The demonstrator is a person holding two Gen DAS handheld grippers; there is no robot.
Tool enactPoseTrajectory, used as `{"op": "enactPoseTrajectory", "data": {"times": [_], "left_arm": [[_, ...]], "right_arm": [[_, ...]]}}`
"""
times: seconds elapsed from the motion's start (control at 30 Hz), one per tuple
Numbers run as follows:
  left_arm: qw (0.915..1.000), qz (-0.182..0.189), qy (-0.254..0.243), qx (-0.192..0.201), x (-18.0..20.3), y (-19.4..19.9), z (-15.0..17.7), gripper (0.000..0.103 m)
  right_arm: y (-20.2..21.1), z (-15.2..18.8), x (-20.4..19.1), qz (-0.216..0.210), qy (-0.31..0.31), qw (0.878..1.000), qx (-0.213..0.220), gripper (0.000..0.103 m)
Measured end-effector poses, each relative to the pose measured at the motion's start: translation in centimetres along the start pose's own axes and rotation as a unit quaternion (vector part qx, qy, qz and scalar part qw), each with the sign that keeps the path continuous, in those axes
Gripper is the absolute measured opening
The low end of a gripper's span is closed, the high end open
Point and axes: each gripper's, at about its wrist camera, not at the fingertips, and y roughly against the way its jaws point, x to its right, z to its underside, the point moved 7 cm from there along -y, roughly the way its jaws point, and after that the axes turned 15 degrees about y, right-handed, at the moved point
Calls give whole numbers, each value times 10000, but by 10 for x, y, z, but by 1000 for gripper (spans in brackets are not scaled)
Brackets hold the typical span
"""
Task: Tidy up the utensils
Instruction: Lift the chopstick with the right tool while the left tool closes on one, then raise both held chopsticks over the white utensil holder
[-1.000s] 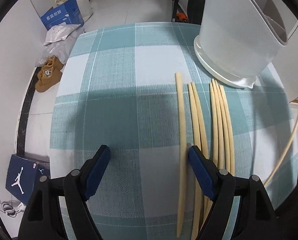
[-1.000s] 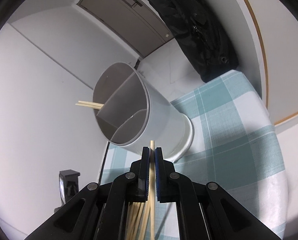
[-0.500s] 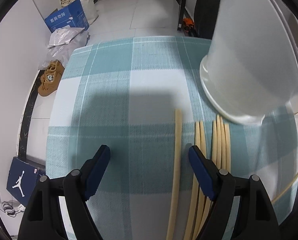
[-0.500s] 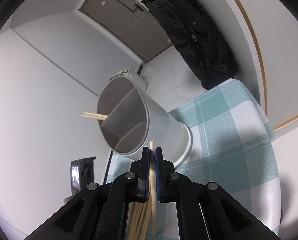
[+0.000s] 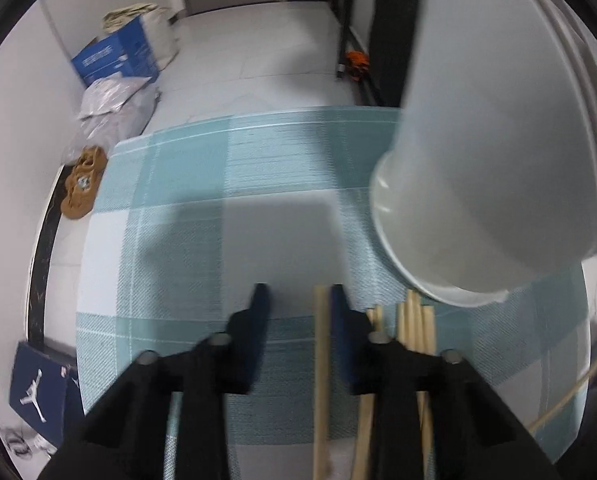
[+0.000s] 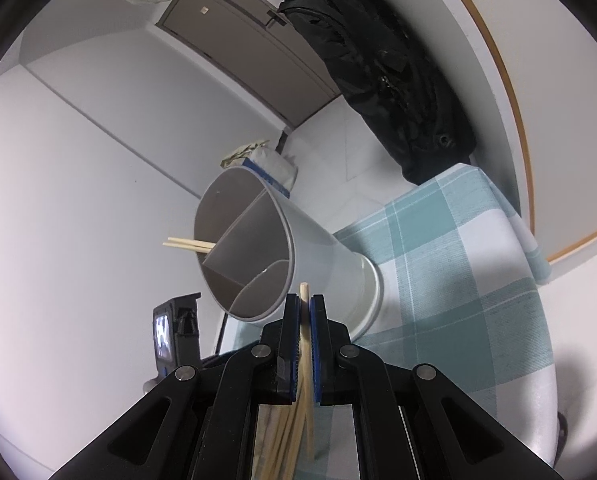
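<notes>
My left hand-held gripper (image 5: 296,300) pointed steeply down at the checked surface (image 5: 186,184); its jaws had just been closing around the nearest loose chopstick (image 5: 320,364), which lay flat between them against the right-hand pad; the frame was blurred, so I could not tell whether both pads already pressed on it, and a gap seemed to remain on the left side. Just to the right of it lay the other chopsticks (image 5: 414,320) in a bundle, their far ends near the foot of the white utensil holder (image 5: 494,168). My right hand-held gripper (image 6: 304,304) was clenched on a single chopstick (image 6: 305,344), its tip poking out past the pads toward the holder's open mouth (image 6: 242,256); two sticks (image 6: 188,244) already leaned out of a far compartment. I judged the step to be picking and loading chopsticks; next, the left needed a firm pinch and a clean lift, and the right had to tip its stick upright over a compartment before letting go.
</notes>
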Motion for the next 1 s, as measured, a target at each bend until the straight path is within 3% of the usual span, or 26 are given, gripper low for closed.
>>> {"op": "enactPoseTrajectory", "data": {"times": [0.07, 0.17, 0.33, 0.53, 0.73, 1.0], "left_arm": [[10000, 57, -55, -18, 3, 0, 1, 9], [9998, 152, -41, -76, 3, 1, 1, 3], [9993, 294, 159, -138, -4, 5, 1, 3], [9971, 487, 365, 446, -6, 36, -9, 2], [9890, 796, 741, 999, -19, 79, -13, 2], [9827, 973, 735, 1397, -21, 116, -10, 2]], "right_arm": [[-1, -1, -2, 3, 44, 10000, -1, 4], [-1, 0, -4, 18, 87, 10000, -8, 4], [1, 0, -7, 52, 170, 9998, -4, 4], [2, 1, -16, 100, 425, 9990, 40, 4], [7, 6, -24, 1, 471, 9988, 96, 4], [23, 5, -59, 10, 1213, 9920, 348, 4]]}}
